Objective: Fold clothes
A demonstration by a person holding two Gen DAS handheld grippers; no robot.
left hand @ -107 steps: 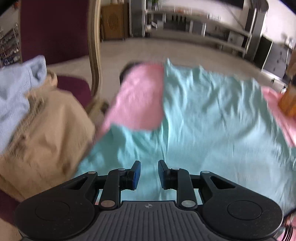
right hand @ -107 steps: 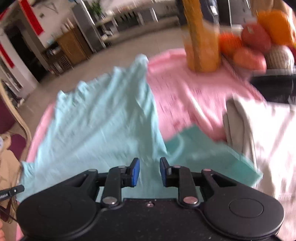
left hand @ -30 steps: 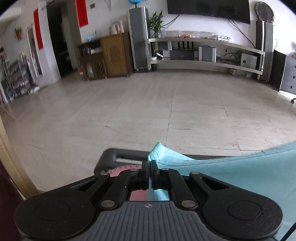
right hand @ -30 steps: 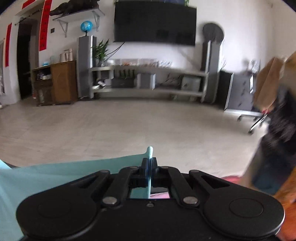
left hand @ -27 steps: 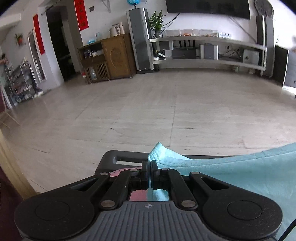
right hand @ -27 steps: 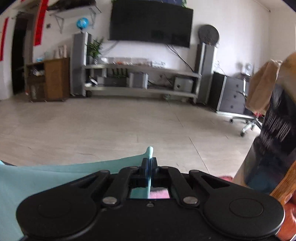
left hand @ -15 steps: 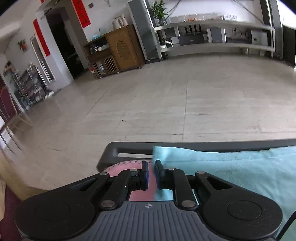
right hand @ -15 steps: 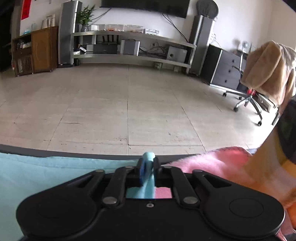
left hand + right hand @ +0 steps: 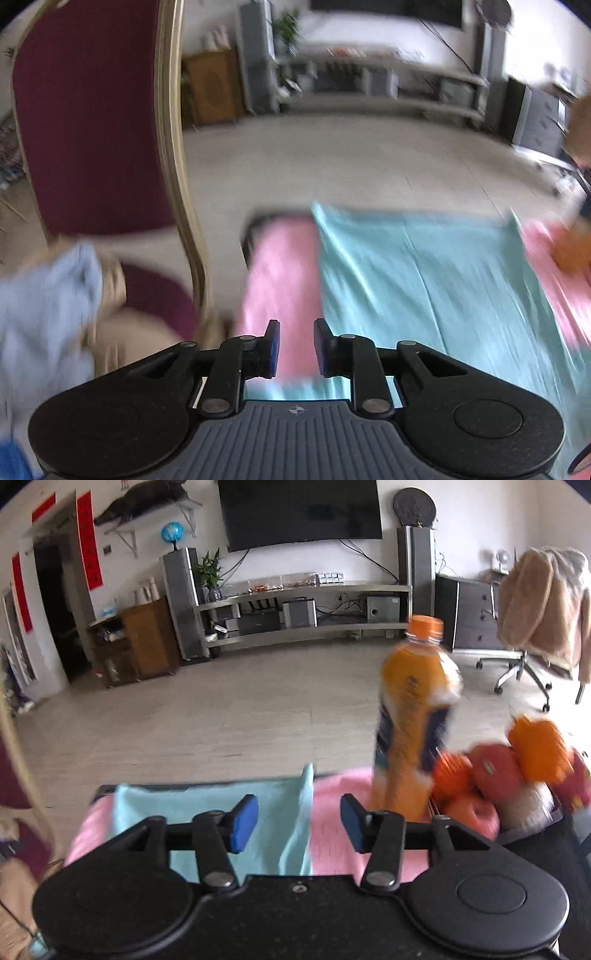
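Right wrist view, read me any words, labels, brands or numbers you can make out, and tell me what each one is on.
No text can be read in either view.
Orange drink bottle: its label print is motion-blurred, unreadable.
Red wall banners: no characters can be made out.
Fruit sticker: too small to read.
Left gripper: its body bears a small round emblem, no words.

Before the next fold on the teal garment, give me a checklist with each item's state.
1. Left gripper open and empty: ok.
2. Right gripper open and empty: ok.
3. Teal garment lying on the pink cloth, free of both grippers: ok.
4. Garment flat, no wrinkles: cannot tell; the left wrist view is blurred.
5. Orange bottle and fruit away from the garment's right edge: not ok; they stand close beside it on the pink cloth.
6. Clothes pile on the chair apart from the fold area: ok.
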